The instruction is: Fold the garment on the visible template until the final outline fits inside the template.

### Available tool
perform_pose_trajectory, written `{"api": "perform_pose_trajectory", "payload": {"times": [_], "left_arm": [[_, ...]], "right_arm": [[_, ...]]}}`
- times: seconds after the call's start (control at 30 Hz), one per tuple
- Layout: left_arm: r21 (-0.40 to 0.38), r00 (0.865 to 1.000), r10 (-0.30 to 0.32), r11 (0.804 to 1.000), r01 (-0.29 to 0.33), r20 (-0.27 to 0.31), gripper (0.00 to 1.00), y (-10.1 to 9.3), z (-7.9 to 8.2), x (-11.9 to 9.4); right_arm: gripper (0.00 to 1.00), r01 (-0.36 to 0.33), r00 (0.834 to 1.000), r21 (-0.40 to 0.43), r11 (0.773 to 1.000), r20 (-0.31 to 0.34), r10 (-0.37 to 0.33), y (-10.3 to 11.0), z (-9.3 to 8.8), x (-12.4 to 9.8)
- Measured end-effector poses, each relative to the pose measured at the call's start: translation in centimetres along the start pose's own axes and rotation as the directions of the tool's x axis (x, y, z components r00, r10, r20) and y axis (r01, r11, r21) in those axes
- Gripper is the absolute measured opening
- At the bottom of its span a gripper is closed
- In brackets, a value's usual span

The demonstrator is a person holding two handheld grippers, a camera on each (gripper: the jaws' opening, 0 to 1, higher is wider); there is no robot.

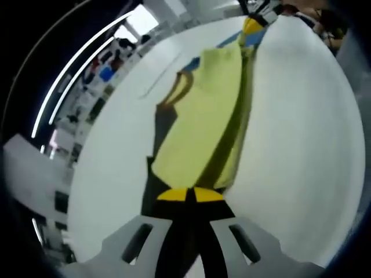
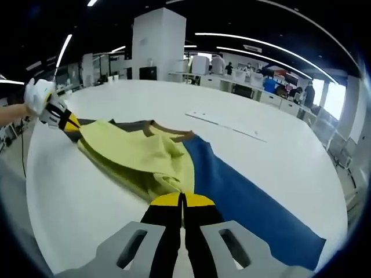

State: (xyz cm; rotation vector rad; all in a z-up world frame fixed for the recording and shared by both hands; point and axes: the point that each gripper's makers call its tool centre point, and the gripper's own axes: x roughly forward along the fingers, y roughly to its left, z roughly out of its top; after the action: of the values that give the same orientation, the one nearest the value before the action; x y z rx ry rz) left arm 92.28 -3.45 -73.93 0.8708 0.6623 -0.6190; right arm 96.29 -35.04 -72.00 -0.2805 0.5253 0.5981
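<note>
Garment: a pale yellow-green fabric top (image 2: 139, 156) with brownish trim at the neck, lying partly folded on the wide white tabletop (image 2: 272, 156). In my left gripper view the same cloth (image 1: 203, 116) runs away from me as a long doubled-over strip.

Template: a flat blue sheet (image 2: 243, 202) under the garment, showing bare beside the cloth in my right gripper view. In my left gripper view I see only a thin blue edge (image 1: 229, 41) at the far end of the cloth.

Left gripper (image 1: 188, 194): my yellow-tipped black jaws are pressed together, with the near edge of the cloth pinched between them. In my right gripper view I see this same tool (image 2: 72, 123) at the far left corner of the garment, held by a hand in a white glove (image 2: 39, 95).

Right gripper (image 2: 181, 200): yellow-tipped jaws closed tight, biting the near bunched edge of the fabric where it meets the blue sheet. In my left gripper view it appears at the far end of the cloth (image 1: 252, 26).

Surroundings: an open office with desks, a white pillar (image 2: 157, 43) and long ceiling light strips (image 2: 261, 43).
</note>
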Motion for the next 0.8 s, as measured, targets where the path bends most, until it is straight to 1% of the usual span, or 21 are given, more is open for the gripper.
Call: {"api": "perform_pose_trajectory", "payload": {"times": [0.13,0.23,0.47,0.6,0.7,0.8], "left_arm": [[0.006,1.0,-0.006,1.0,0.006,0.0,0.0,-0.7,0.0,-0.6],[0.05,1.0,0.003,0.999,-0.002,-0.009,0.0,-1.3,-0.1,-1.2],[0.041,1.0,-0.018,0.999,0.018,-0.012,0.0,-2.6,-0.3,-1.7],[0.036,0.999,-0.027,0.999,0.027,-0.02,0.0,-3.3,-0.7,-2.0],[0.047,0.999,-0.03,0.998,0.032,-0.029,0.0,-3.7,-1.0,-2.1],[0.036,0.999,-0.044,0.998,0.045,-0.027,0.0,-4.4,-1.1,-2.3]], "right_arm": [[0.01,0.002,1.0,-0.017,1.0,0.001,-0.002,0.1,-0.1,-0.8],[0.01,0.007,1.0,-0.038,0.999,-0.001,-0.007,0.0,-0.2,-1.2],[0.01,0.003,1.0,-0.031,1.0,-0.01,-0.003,0.1,-1.0,-1.8],[0.01,-0.009,1.0,-0.031,0.999,-0.022,0.008,0.6,-1.7,-2.4],[0.01,-0.02,0.999,-0.012,1.0,-0.039,0.019,0.9,-2.8,-2.8],[0.01,-0.024,0.998,-0.006,1.0,-0.05,0.024,1.2,-3.5,-3.2]]}}
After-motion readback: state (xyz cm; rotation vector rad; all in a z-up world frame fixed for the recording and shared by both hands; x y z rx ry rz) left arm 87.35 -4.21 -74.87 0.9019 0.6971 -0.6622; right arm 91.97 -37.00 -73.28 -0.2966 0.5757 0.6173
